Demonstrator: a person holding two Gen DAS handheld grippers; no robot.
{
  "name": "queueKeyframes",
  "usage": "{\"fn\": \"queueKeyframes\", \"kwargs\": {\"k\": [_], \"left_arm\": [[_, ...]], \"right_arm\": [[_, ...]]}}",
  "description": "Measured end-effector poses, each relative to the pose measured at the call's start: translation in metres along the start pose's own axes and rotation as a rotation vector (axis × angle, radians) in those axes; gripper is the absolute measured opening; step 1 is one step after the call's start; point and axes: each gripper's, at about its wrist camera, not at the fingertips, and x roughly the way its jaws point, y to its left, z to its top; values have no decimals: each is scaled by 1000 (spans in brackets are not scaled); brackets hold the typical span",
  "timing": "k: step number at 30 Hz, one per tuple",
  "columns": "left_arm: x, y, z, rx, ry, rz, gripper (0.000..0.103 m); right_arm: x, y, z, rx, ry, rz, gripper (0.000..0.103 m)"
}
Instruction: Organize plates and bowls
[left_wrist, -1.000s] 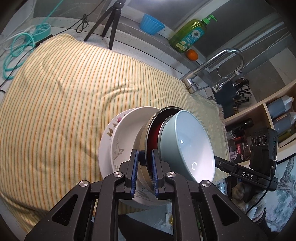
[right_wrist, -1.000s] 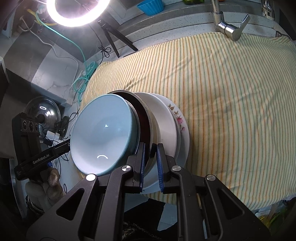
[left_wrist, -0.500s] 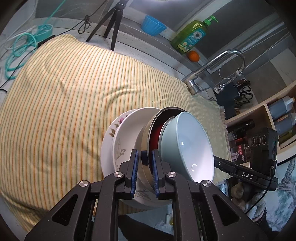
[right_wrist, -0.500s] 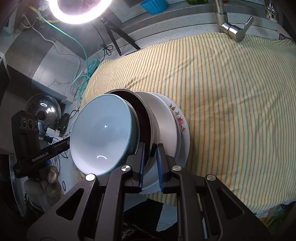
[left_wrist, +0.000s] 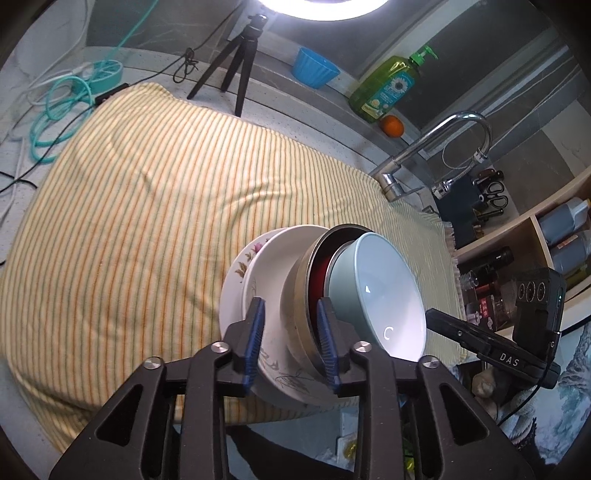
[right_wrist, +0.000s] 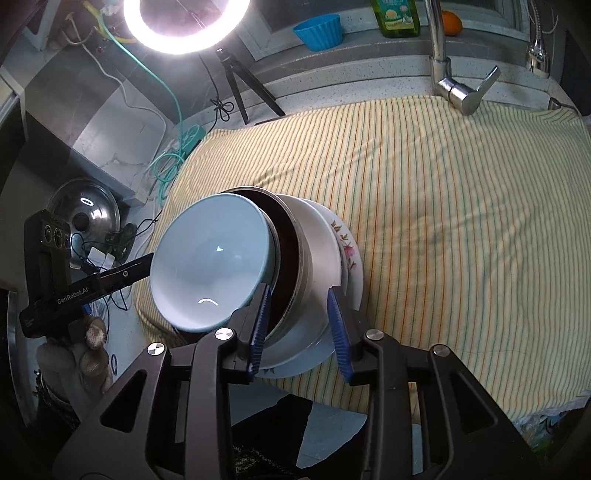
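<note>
A stack of dishes sits at the front edge of the striped cloth (left_wrist: 147, 206): a floral plate (left_wrist: 242, 266) at the bottom, a white bowl (left_wrist: 275, 266), a metal bowl with a red inside (left_wrist: 299, 295), and a pale blue bowl (left_wrist: 376, 291) on top. The same stack shows in the right wrist view, with the blue bowl (right_wrist: 210, 258), metal bowl (right_wrist: 295, 266) and floral plate (right_wrist: 349, 251). My left gripper (left_wrist: 290, 332) is open, its jaws either side of the metal bowl's rim. My right gripper (right_wrist: 299, 321) is open around the same rim from the opposite side.
A faucet (left_wrist: 436, 147) stands at the cloth's far right corner, with a soap bottle (left_wrist: 388, 88), an orange (left_wrist: 392, 125) and a blue cup (left_wrist: 314, 72) on the ledge behind. A tripod (left_wrist: 236, 62) and ring light (right_wrist: 184, 22) stand at the back. Shelves with bottles (left_wrist: 561, 236) are to the right.
Both grippers were shut on the metal bowl's rim and have opened. The stack of dishes has stayed in place at the cloth's front edge.
</note>
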Motion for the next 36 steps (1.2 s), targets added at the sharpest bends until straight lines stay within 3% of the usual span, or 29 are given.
{"fn": "queueKeyframes", "kwargs": {"k": [2, 4, 11, 13, 19, 30, 36], "left_arm": [[-6, -2, -1, 3, -19, 12, 31], [-12, -5, -3, 11, -40, 22, 32], [-32, -33, -18, 110, -129, 105, 55], [-36, -42, -23, 141, -136, 127, 57], [-49, -63, -35, 217, -176, 179, 65], [-66, -91, -58, 321, -251, 294, 72], [-78, -93, -65, 318, -278, 316, 74]], "right_arm": [[-7, 4, -2, -22, -19, -12, 35], [-16, 8, -5, -47, -40, -28, 46], [-45, 24, -17, -149, -122, -89, 59], [-53, 29, -20, -165, -146, -91, 66], [-71, 36, -30, -188, -199, -108, 76], [-88, 32, -47, -177, -232, -133, 81], [-97, 33, -57, -171, -262, -149, 87]]}}
